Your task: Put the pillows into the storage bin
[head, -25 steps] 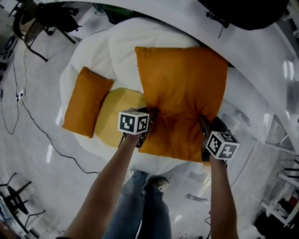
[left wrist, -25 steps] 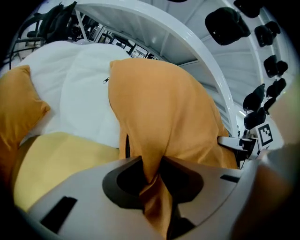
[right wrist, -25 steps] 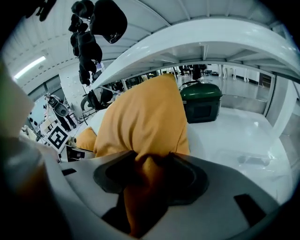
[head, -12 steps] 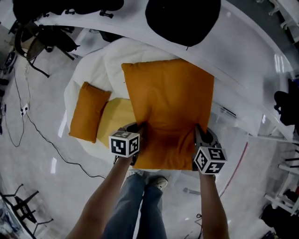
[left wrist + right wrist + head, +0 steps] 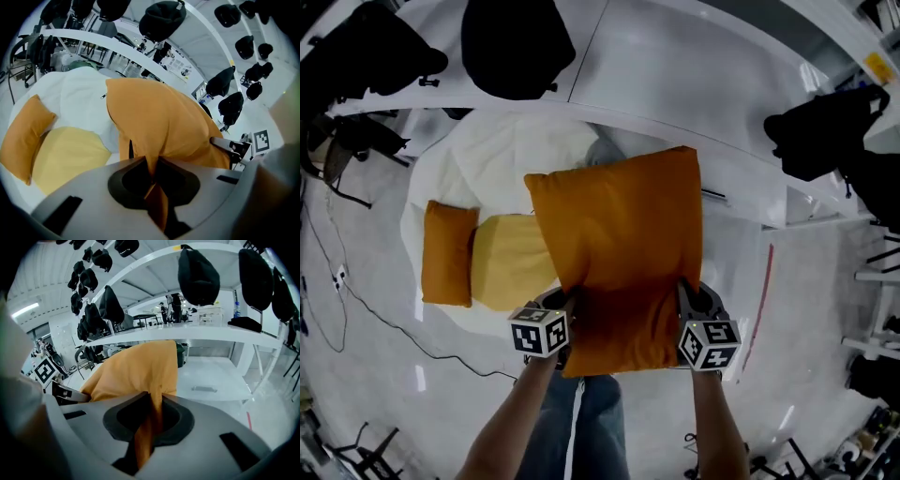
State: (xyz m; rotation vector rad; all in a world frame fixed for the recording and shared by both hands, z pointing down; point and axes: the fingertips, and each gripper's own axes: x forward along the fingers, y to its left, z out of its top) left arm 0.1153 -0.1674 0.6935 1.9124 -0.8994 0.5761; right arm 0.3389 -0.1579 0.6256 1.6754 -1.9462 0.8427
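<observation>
grip: left gripper [image 5: 566, 307] and right gripper [image 5: 685, 300] jaws just closed, pinching orange pillow [image 5: 619, 234] near edge | do: lift evenly, clearing yellow pillow [image 5: 508, 274] beside it

White bedding [image 5: 502, 159] on floor [image 5: 356, 309]; small orange pillow [image 5: 448, 253], yellow pillow [image 5: 511, 262] upon it.

Head view looks steeply down; both gripper views peer closely along their fingers [image 5: 89, 187], all sharing the orange pillow [image 5: 619, 253].
</observation>
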